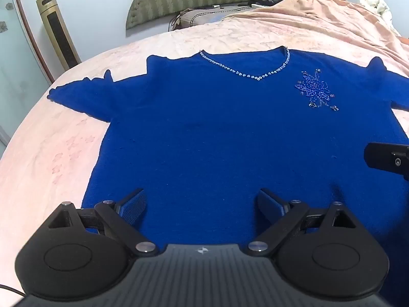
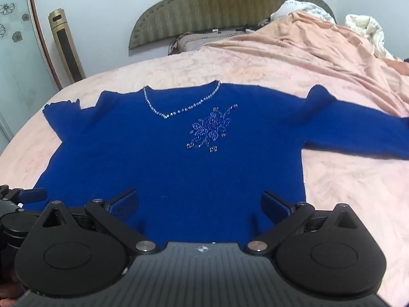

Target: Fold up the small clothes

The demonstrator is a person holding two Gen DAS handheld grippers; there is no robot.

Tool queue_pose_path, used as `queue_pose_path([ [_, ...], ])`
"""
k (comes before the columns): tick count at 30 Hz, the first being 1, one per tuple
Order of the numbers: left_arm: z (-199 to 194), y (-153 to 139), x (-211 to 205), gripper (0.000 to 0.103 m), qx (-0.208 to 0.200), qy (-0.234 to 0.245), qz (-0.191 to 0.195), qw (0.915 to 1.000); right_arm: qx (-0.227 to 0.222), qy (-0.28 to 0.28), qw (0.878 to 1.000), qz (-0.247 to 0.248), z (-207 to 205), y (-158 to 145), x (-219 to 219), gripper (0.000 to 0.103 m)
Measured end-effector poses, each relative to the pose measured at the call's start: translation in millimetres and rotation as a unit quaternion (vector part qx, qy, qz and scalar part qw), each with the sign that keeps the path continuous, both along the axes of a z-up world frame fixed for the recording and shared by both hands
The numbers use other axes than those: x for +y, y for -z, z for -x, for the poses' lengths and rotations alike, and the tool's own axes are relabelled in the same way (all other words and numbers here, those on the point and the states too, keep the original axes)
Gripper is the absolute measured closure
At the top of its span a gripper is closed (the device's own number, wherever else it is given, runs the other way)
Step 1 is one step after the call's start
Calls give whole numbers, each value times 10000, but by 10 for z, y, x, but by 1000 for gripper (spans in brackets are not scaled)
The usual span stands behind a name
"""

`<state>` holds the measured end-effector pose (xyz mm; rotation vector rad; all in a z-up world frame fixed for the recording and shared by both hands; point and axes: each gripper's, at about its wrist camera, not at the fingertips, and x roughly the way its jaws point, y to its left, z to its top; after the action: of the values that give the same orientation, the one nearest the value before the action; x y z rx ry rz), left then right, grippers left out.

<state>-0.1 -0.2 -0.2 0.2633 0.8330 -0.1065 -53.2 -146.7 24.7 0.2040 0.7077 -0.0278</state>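
A royal-blue sweater (image 1: pixel 217 133) lies flat, face up, on the pink bedspread (image 1: pixel 51 153), sleeves spread to both sides. It has a beaded V-neckline (image 1: pixel 253 75) and a beaded flower (image 1: pixel 315 90) on the chest. It also fills the right wrist view (image 2: pixel 163 163). My left gripper (image 1: pixel 202 204) is open and empty over the sweater's lower hem, left half. My right gripper (image 2: pixel 200 204) is open and empty over the hem's right half. Each gripper shows at the other view's edge: the right gripper (image 1: pixel 386 158), the left gripper (image 2: pixel 23 197).
A rumpled peach blanket (image 2: pixel 319 58) and white bedding (image 2: pixel 365 30) pile at the far right of the bed. A pillow (image 2: pixel 194 42) and green headboard (image 2: pixel 225 7) lie beyond. A gold tower fan (image 2: pixel 66 46) stands at the left by the wall.
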Motion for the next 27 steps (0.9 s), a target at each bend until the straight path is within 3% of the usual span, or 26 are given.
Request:
queue_pose_path([
  [3,-2,-3,-2,8,-14,-8,27,10000,-119,61,9997,-215,132,47,-73,0],
  [6,36,-18,8,8,13,-6,116,9999,69,94,9998,-170,25,53,-107,0],
  [13,63,-61,-40,8,-2,95,286,9995,18,230,9994,-252,61,66,-220,0],
  [18,91,-134,-188,8,-164,171,180,9996,-118,276,9990,-327,87,39,-261,0],
  [27,50,-89,-249,8,10,163,158,9997,-306,404,9976,-473,180,36,-463,0],
])
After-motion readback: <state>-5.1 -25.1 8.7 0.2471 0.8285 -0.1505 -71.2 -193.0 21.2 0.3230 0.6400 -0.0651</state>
